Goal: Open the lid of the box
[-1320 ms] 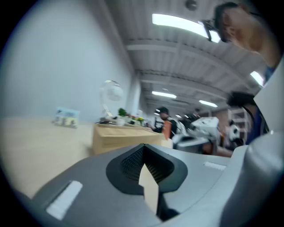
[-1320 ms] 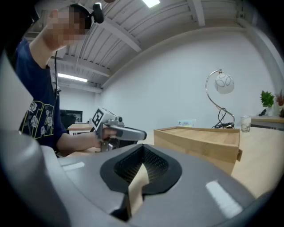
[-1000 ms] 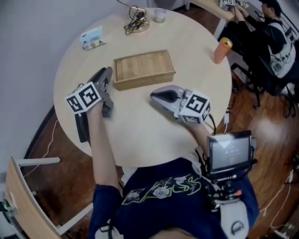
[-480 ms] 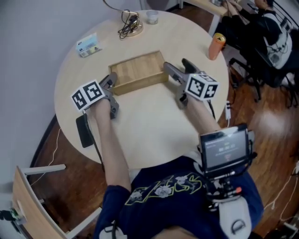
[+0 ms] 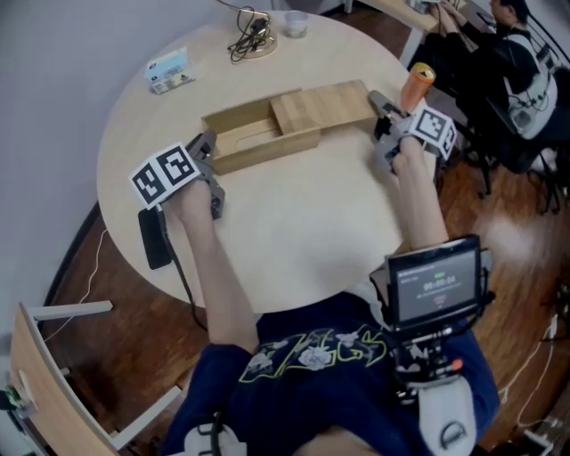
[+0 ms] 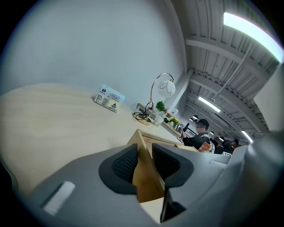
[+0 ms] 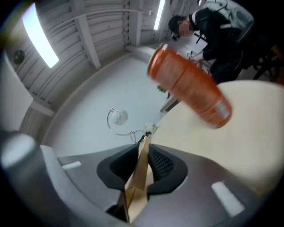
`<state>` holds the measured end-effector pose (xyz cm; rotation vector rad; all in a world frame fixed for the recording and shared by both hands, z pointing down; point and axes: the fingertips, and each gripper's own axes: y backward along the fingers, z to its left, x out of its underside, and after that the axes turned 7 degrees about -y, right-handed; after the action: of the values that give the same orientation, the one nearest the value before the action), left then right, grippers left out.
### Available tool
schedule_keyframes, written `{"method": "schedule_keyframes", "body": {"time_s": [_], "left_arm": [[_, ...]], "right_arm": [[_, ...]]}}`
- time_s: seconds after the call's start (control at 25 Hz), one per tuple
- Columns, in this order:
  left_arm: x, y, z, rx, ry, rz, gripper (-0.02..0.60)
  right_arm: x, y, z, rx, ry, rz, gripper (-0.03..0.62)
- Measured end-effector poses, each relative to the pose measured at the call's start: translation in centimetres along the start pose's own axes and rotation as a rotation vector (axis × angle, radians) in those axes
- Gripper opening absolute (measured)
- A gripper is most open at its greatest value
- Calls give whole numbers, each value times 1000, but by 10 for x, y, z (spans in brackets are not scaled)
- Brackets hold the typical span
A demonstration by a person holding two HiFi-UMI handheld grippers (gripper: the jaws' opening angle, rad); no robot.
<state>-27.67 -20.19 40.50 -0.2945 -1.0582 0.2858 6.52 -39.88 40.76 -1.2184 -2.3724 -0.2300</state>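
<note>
A shallow wooden box (image 5: pixel 258 153) lies across the far half of the round table. Its flat sliding lid (image 5: pixel 322 105) is pulled to the right, so the box's left part stands uncovered. My left gripper (image 5: pixel 207 147) is at the box's left front corner. In the left gripper view that wooden corner (image 6: pixel 146 186) sits between the closing jaws of my left gripper (image 6: pixel 143 154), and the pads press on it. My right gripper (image 5: pixel 381 107) is at the lid's right end. The right gripper view shows the thin lid edge (image 7: pixel 137 190) pinched by the closing jaws of my right gripper (image 7: pixel 143 160).
An orange can (image 5: pixel 417 85) stands close behind my right gripper, near the table's right edge. A small card box (image 5: pixel 169 69), a lamp base with cables (image 5: pixel 252 40) and a cup (image 5: pixel 296 24) stand at the back. A black flat device (image 5: pixel 153 239) lies at the left edge. A person (image 5: pixel 525 62) sits back right.
My right gripper went from the table in front of the box to the lid's right end and drew the lid rightward, uncovering the box's left part. My left gripper closed on the box's corner.
</note>
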Motion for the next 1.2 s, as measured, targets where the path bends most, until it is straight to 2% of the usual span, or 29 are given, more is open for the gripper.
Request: {"method": "schedule_keyframes", "body": {"time_s": [0.04,0.12,0.16,0.24,0.32,0.36,0.4,0.44,0.48,0.52,0.56,0.6,0.64,0.68,0.72,0.76,0.8,0.84,0.88,0.92,1.0,1.2], "left_arm": [[-1,0,1,-3,-6,-6,107],[-4,0,3,-29,-39,-24,90],[-5,1,5,-43,-55,-37,83],[-8,3,5,-51,-71,-78,80],[-19,13,2,-28,-68,-186,80],[-29,25,0,-9,-64,-272,80],[-40,41,-3,12,-73,-364,79],[-48,58,-9,40,-106,-445,80],[-52,75,-21,86,-170,-504,80],[-47,90,-39,158,-267,-537,80],[-33,101,-64,262,-396,-543,80],[-10,107,-92,386,-546,-524,80],[20,109,-117,509,-693,-476,80],[52,106,-137,608,-811,-389,80],[84,99,-150,675,-884,-267,80],[110,91,-157,719,-915,-139,78],[128,84,-162,748,-915,-41,73],[137,78,-164,766,-894,16,41],[140,74,-164,772,-856,42,2],[138,70,-162,769,-806,50,2],[131,66,-157,753,-745,36,2],[120,69,-147,729,-744,-44,2]], "right_arm": [[-16,20,-12,36,-14,-73,59],[-33,47,-26,94,25,-173,54],[-32,52,-25,99,50,-190,54],[-21,48,-13,50,64,-178,62],[-12,46,0,-7,66,-171,74],[-13,49,5,-16,107,-189,137],[-18,58,10,5,189,-232,266],[-24,73,15,63,299,-296,348],[-27,90,25,127,422,-363,379],[-22,104,43,156,548,-411,380],[-8,111,67,124,669,-427,374],[16,109,95,28,769,-400,356],[49,101,120,-113,833,-328,315],[86,89,138,-266,866,-217,259],[125,78,149,-400,885,-79,205],[165,67,152,-499,909,80,165],[202,60,150,-559,942,248,127],[234,54,145,-586,971,401,66],[258,48,142,-592,978,510,-4],[271,43,144,-590,966,563,-4],[277,32,151,-575,943,556,-5],[279,23,152,-577,937,531,-5]]}}
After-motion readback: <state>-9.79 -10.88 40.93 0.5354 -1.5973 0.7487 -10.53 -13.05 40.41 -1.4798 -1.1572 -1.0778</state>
